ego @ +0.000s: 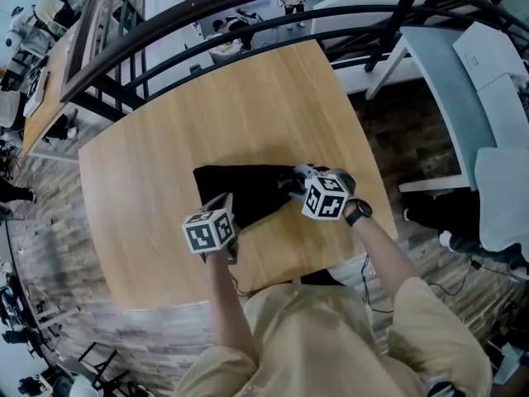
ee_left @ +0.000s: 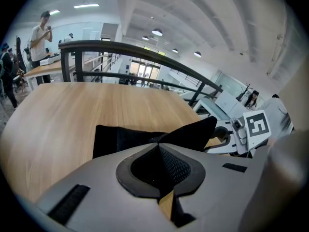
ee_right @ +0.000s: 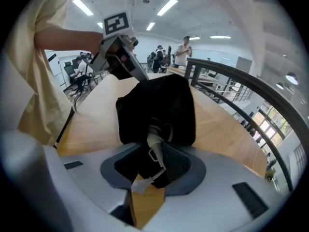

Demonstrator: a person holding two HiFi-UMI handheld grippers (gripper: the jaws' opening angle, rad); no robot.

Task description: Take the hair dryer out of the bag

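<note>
right tool (ee_right: 152, 153): jaws apart round bag (ee_right: 159, 105) mouth and cord (ee_right: 153, 143), not gripping | left tool (ee_left: 158, 151): clamped on bag edge above bench (ego: 248, 98) | dryer: unseen, likely inside | tip: left keeps mouth taut; right reaches deep, avoiding cord

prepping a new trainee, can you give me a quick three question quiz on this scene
1. True or false: the black bag lies on the wooden table.
2. The left gripper is: A) wide open above the table; B) shut on the bag's fabric; C) holding a cup.
3. Which gripper has a pale strap between its jaws?

Key: 1 true; 2 B; 3 the right gripper.
</note>
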